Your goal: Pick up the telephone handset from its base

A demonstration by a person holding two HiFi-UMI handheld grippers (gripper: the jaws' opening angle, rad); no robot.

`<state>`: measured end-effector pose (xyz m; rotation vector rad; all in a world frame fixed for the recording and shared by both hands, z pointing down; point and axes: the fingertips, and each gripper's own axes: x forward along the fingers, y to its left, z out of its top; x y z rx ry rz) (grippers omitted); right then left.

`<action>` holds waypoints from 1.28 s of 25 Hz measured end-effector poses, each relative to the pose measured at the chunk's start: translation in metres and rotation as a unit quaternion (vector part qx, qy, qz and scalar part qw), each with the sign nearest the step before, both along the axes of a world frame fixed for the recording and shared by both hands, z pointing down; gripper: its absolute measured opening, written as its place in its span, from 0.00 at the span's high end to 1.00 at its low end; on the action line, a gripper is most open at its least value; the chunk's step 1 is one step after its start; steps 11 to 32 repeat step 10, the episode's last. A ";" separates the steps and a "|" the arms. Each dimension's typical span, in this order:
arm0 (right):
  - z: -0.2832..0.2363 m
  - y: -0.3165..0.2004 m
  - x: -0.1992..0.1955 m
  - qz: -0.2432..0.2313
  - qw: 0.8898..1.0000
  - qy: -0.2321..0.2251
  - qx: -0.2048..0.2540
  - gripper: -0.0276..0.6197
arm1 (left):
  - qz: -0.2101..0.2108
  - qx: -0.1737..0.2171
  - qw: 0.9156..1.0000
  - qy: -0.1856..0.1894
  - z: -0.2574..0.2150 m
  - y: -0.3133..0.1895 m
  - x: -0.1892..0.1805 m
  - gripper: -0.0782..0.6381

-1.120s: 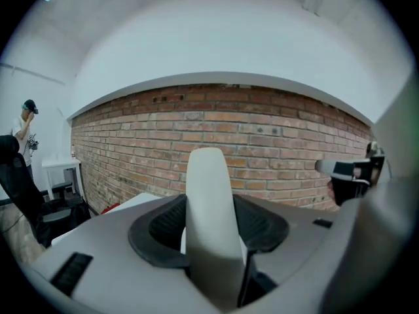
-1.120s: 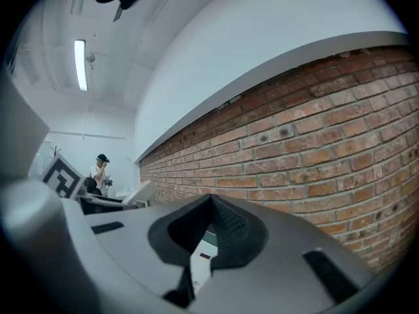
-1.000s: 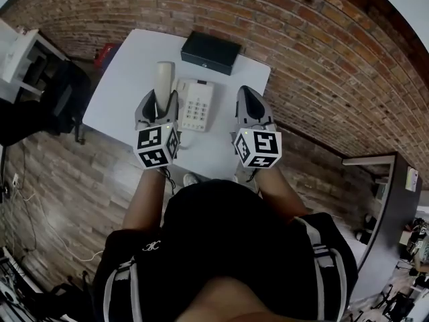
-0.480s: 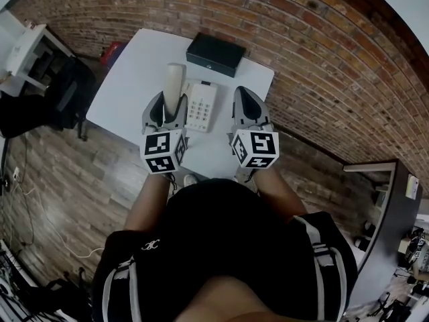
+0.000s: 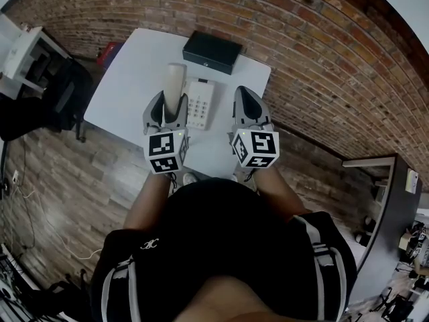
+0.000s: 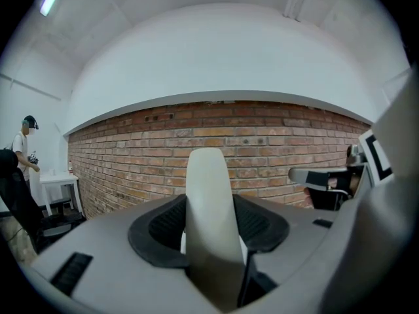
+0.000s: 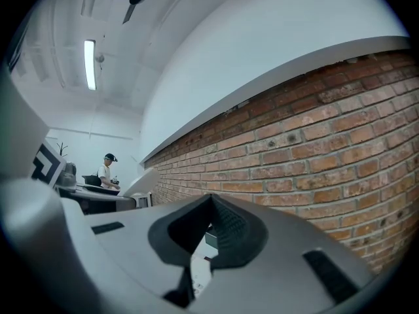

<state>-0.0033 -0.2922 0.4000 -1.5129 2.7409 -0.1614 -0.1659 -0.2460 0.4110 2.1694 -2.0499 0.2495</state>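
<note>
The cream telephone handset point(image 5: 175, 79) is pinched between the jaws of the left hand-held gripper point(image 5: 167, 107), lengthwise along them, with its rounded far end sticking out well past the tips. In the left gripper view the handset point(image 6: 209, 205) rises straight up the middle, the black ribbed pads point(image 6: 159, 227) pressed against its two sides, and only the brick wall point(image 6: 275, 142) shows behind it. From the head view it lies over the left edge of the white telephone base point(image 5: 200, 102); whether it touches the base cannot be told from above. The base sits on the white worktop point(image 5: 131, 72), keypad up, between the two hand-held grippers. The right hand-held gripper point(image 5: 244, 96) hovers just beside the base on its right, and in its own view its jaws point(image 7: 208, 231) are pressed together with nothing held, only a thin slit below the pads showing something pale. Farther back on the worktop, near the wall, lies a flat black box point(image 5: 212, 52). The brick wall point(image 5: 315, 59) runs along the far and right sides of the worktop, and wooden flooring point(image 5: 74, 173) spreads to the left. At the left edge of the left gripper view a person point(image 6: 25, 149) stands near a small white table point(image 6: 60, 180).
</note>
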 end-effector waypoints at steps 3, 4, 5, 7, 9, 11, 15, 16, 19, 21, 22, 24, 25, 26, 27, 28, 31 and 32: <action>0.000 0.001 0.002 0.002 1.000 -0.003 -0.002 0.96 | 0.001 0.003 1.000 0.000 -0.001 0.001 0.001 0.59; 0.000 0.001 0.002 0.002 1.000 -0.005 -0.004 0.96 | 0.001 0.003 1.000 0.000 0.000 0.002 0.001 0.59; 0.001 0.002 0.003 0.002 1.000 -0.008 -0.007 0.96 | 0.002 0.003 1.000 0.001 0.000 0.002 0.001 0.59; 0.001 0.003 0.003 0.002 1.000 -0.009 -0.008 0.96 | 0.002 0.003 1.000 0.001 0.001 0.002 0.002 0.59; 0.000 0.004 0.002 0.003 1.000 0.001 0.002 0.96 | 0.004 0.003 1.000 0.001 0.001 0.003 0.002 0.59; -0.001 0.005 0.002 0.003 1.000 0.008 0.008 0.96 | 0.005 0.003 1.000 0.002 0.001 0.003 0.002 0.59; -0.001 0.005 0.002 0.003 1.000 0.008 0.008 0.96 | 0.005 0.003 1.000 0.002 0.001 0.003 0.002 0.59; -0.001 0.005 0.002 0.003 1.000 0.008 0.008 0.96 | 0.005 0.003 1.000 0.002 0.001 0.003 0.002 0.59; -0.001 0.005 0.002 0.003 1.000 0.008 0.008 0.96 | 0.005 0.003 1.000 0.002 0.001 0.003 0.002 0.59; -0.001 0.005 0.002 0.003 1.000 0.008 0.008 0.96 | 0.005 0.003 1.000 0.002 0.001 0.003 0.002 0.59; -0.001 0.005 0.002 0.003 1.000 0.008 0.008 0.96 | 0.005 0.003 1.000 0.002 0.001 0.003 0.002 0.59; -0.001 0.005 0.002 0.003 1.000 0.008 0.008 0.96 | 0.005 0.003 1.000 0.002 0.001 0.003 0.002 0.59; -0.001 0.005 0.002 0.003 1.000 0.008 0.008 0.96 | 0.005 0.003 1.000 0.002 0.001 0.003 0.002 0.59; -0.001 0.005 0.002 0.003 1.000 0.008 0.008 0.96 | 0.005 0.003 1.000 0.002 0.001 0.003 0.002 0.59; -0.001 0.005 0.002 0.003 1.000 0.008 0.008 0.96 | 0.005 0.003 1.000 0.002 0.001 0.003 0.002 0.59; -0.001 0.005 0.002 0.003 1.000 0.008 0.008 0.96 | 0.005 0.003 1.000 0.002 0.001 0.003 0.002 0.59; -0.001 0.005 0.002 0.003 1.000 0.008 0.008 0.96 | 0.005 0.003 1.000 0.002 0.001 0.003 0.002 0.59; -0.001 0.005 0.002 0.003 1.000 0.008 0.008 0.96 | 0.005 0.003 1.000 0.002 0.001 0.003 0.002 0.59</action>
